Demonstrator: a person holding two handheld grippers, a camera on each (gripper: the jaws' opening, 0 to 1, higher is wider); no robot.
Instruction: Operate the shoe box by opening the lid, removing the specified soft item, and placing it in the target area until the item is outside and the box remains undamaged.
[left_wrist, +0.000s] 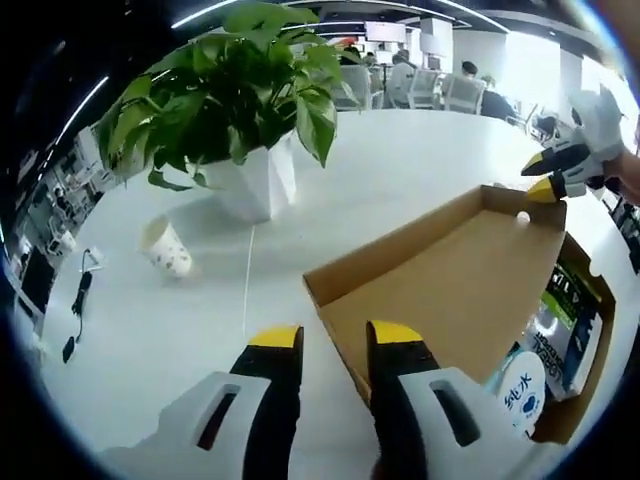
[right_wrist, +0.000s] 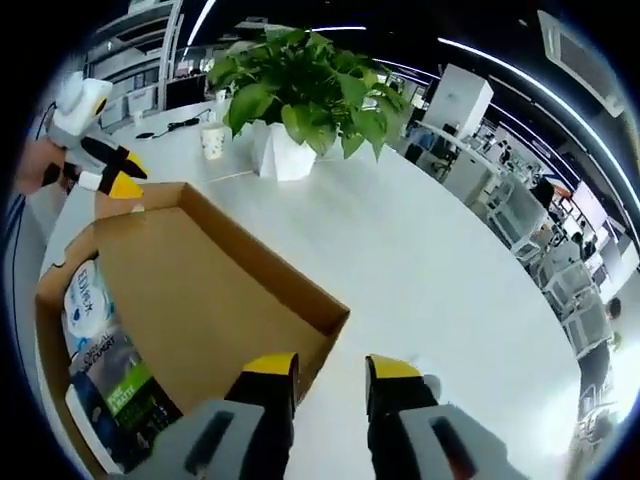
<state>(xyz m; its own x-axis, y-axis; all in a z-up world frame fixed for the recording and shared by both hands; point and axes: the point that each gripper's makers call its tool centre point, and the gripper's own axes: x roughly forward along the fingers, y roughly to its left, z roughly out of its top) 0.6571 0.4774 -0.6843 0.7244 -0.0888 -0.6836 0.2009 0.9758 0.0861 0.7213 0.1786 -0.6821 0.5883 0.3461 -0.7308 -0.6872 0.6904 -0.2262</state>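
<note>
1. Looking along the left gripper, its yellow-tipped jaws stand a little apart with the edge of the cardboard lid running up between them. Whether they pinch it or only straddle it, I cannot tell.
2. Same view: the lid is swung up and open, and under its right side the shoe box shows a soft pack of wet wipes lying inside, with a second white pack beside it. The right gripper sits at the lid's far corner, touching or just beside it.
3. Behind on the white table: a potted plant, a tipped paper cup, a cable.
4. Over to the right gripper view: its own jaws are parted, nothing visibly between them, just beside the lid's near corner.
5. The wipes pack lies in the box at lower left, beneath the raised lid; the left gripper shows at the far corner.
6. My call: lid is open, extraction is next. Let one gripper steady the lid gently, no crushing the cardboard, while the other opens wide, dips in and grips the pack mid-body.
</note>
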